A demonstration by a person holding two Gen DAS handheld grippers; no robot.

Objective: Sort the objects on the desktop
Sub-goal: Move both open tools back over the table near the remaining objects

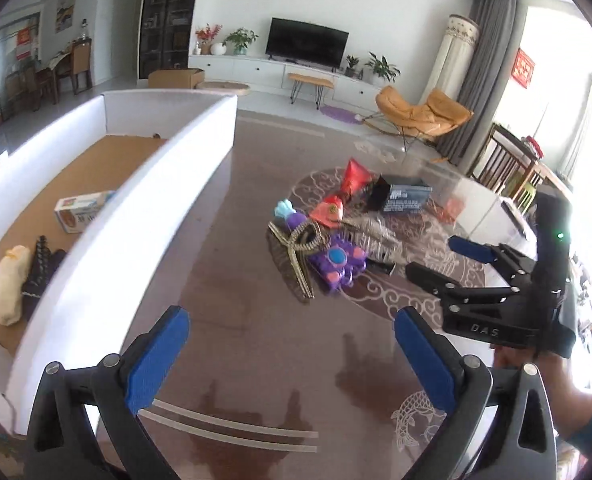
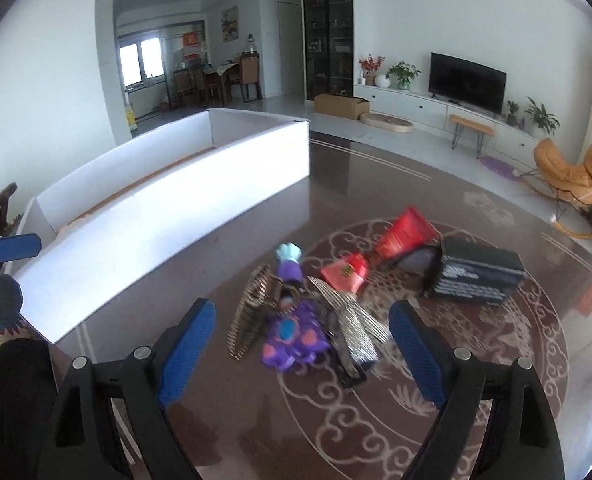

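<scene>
- My left tool [image 1: 291, 354] has its blue pads spread wide with nothing between them; it hangs over bare dark bench [image 1: 235, 280] just beside the white cardboard tray [image 1: 155, 184].
- My right tool [image 2: 302, 344] is likewise spread apart and grips nothing; seen from the left wrist it [image 1: 436, 258] comes in from the right, its pads near the right edge of the pile.
- Straight ahead of the right tool, between its pads in that view, lies the pile: a purple toy [image 2: 291, 340] with a blue and pink face, a gold comb-like clip [image 2: 247, 320] on its left, and a silver comb [image 2: 352, 324] on its right, all touching or overlapping.
- From the left tool the same purple toy [image 1: 338, 260] sits ahead and to the right, apart from the pads.
- Behind the toy stands a small red pouch [image 2: 346, 272], and beyond that a red tube [image 2: 406, 234] lying tilted.
- To the right of the tube rests a black box [image 2: 476, 276] with white print, touching a dark rounded item I cannot identify.
- The tray lies on the left side of the bench, well apart from the pile. Inside it I see a small printed carton [image 1: 81, 210], a pale yellow lump [image 1: 7, 284] and a dark studded item [image 1: 41, 268] beside the lump.
</scene>
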